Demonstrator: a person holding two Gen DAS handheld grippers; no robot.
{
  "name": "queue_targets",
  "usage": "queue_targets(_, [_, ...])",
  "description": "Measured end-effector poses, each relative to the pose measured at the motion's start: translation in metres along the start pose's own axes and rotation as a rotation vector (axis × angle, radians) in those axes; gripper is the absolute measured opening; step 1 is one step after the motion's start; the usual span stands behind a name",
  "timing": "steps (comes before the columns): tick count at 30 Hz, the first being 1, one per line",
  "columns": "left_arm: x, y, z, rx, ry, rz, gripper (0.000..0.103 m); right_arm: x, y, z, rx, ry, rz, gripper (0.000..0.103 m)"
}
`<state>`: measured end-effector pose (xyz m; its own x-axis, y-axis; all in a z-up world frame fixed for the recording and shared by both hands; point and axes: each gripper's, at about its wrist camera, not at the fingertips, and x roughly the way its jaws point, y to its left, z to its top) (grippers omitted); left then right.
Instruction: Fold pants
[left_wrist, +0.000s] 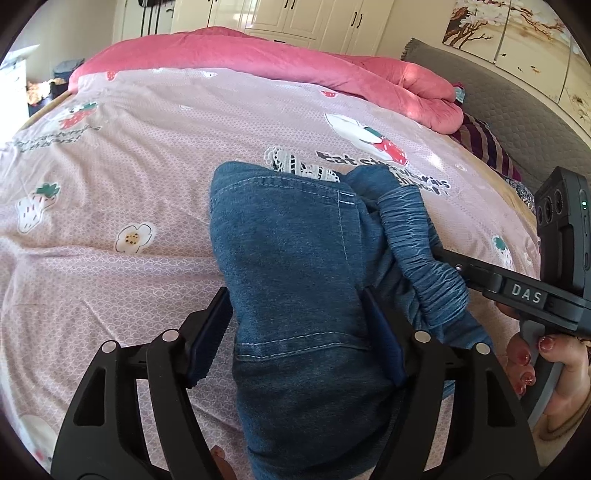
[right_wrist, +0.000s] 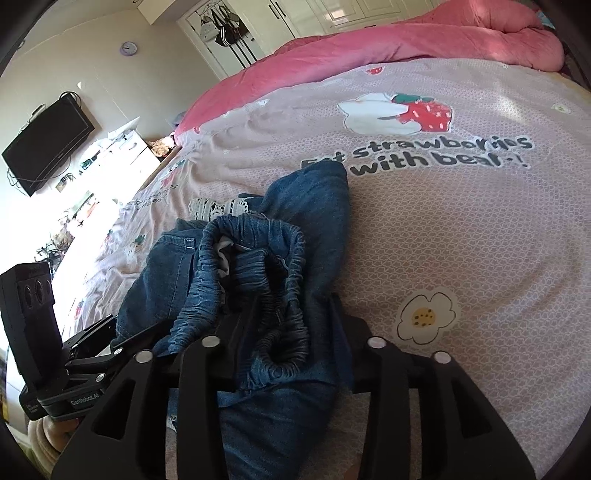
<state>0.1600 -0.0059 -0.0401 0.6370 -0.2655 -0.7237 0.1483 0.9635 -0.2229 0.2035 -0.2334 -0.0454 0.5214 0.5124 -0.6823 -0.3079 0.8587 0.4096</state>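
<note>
Blue denim pants (left_wrist: 295, 266) with an elastic ruched waistband (left_wrist: 424, 254) lie bunched on the pink bedspread (left_wrist: 129, 177). My left gripper (left_wrist: 295, 332) has its jaws spread around a thick fold of denim, the fabric filling the gap between the blue pads (left_wrist: 207, 339). In the right wrist view the pants (right_wrist: 310, 206) are heaped, and the waistband (right_wrist: 258, 280) drapes over my right gripper (right_wrist: 291, 325), whose fingers are mostly hidden under it. The right gripper also shows in the left wrist view (left_wrist: 517, 291), its tip buried in the waistband.
A rolled pink quilt (left_wrist: 295, 62) lies along the bed's far side. A grey headboard (left_wrist: 498, 92) and striped pillow (left_wrist: 487, 144) are at right. White lace (right_wrist: 218, 208) peeks from under the pants. A TV (right_wrist: 48, 144) hangs on the left wall.
</note>
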Motion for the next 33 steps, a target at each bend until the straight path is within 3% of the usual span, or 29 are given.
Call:
queue_targets(3, [-0.002,0.000,0.000,-0.002,-0.004,-0.002,0.065,-0.009,0.001,-0.001,0.005,-0.019,-0.012,0.056])
queue_targets(9, [-0.010,-0.001,0.001,0.001,-0.017,-0.011,0.068,-0.029,0.009,-0.004,-0.058,-0.064,-0.051,0.068])
queue_targets(21, [-0.023,-0.003,0.000,-0.004,-0.037,-0.018,0.074,-0.046,0.017,-0.008,-0.110,-0.095,-0.127,0.084])
queue_targets(33, [-0.045,-0.001,0.002,-0.013,-0.081,-0.011,0.088,-0.062,0.024,-0.011,-0.138,-0.131,-0.148,0.090])
